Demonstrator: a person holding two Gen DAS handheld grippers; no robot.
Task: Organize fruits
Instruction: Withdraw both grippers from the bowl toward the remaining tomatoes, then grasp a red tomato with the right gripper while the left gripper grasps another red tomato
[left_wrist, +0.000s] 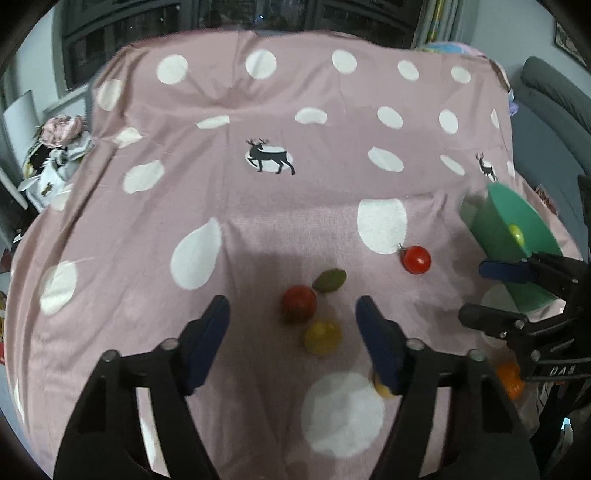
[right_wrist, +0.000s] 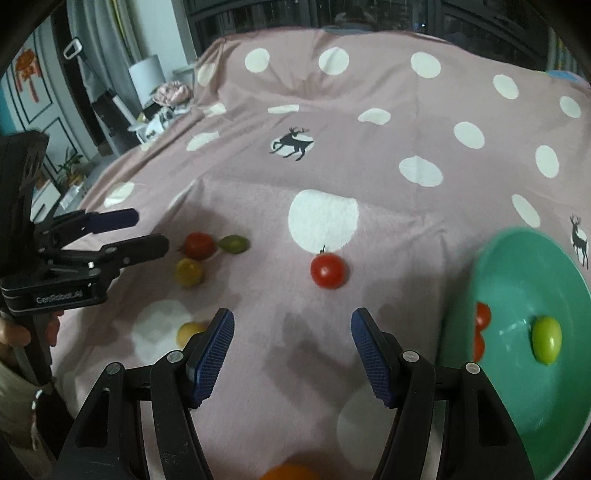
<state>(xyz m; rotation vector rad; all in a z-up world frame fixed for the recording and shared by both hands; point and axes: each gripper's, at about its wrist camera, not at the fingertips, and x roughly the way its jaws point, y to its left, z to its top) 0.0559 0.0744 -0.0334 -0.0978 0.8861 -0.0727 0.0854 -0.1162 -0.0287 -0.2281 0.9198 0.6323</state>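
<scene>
While both tools hang unloaded, the left gripper (left_wrist: 291, 321), jaws wide, frames a red tomato (left_wrist: 299, 303) left of the green bowl (right_wrist: 517, 266); judged best: lower straight, close gently. Right gripper (right_wrist: 291, 350): jaws wide, facing a stemmed tomato (right_wrist: 328, 270) beside that bowl. Surface: pink polka-dot sheet (left_wrist: 295, 206), soft, creased. Beyond the bowl: dark windows, curtains.

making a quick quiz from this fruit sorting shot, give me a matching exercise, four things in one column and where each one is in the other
Things:
1. green fruit
2. stemmed red tomato
3. left gripper
4. yellow fruit

Places:
A. alone on the cloth, near a large white dot
B. inside the green bowl
C. beside a red fruit and an olive-green one
D. open, above the cluster of three fruits

Pairs: 1-B, 2-A, 3-D, 4-C
</scene>
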